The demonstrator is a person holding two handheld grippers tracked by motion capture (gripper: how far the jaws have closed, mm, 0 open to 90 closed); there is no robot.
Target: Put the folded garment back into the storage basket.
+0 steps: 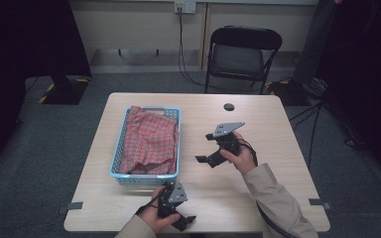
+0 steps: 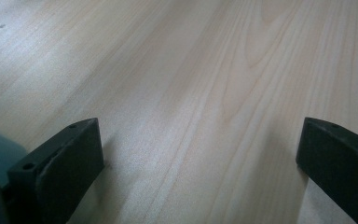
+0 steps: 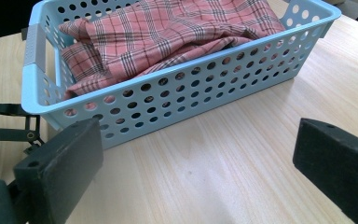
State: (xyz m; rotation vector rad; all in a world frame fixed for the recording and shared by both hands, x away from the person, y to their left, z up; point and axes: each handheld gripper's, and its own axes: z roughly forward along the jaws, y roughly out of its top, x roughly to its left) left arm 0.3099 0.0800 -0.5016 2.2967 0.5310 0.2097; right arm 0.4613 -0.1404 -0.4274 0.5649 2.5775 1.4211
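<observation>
The left hand-held gripper (image 1: pixel 181 220) rests at the near bench (image 1: pixel 258 119) edge, jaws wide and empty. The right hand-held gripper (image 1: pixel 209 147), equally wide and empty, faces the basket (image 3: pixel 177 100) at left, probably to reach its plaid cloth (image 3: pixel 168 35).

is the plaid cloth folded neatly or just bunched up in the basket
Bunched up. The cloth lies in rumpled folds and ridges inside the blue basket, filling it to about the rim, not in flat, squared layers.

Dim overhead view (corners black), gripper views brighter.
</observation>
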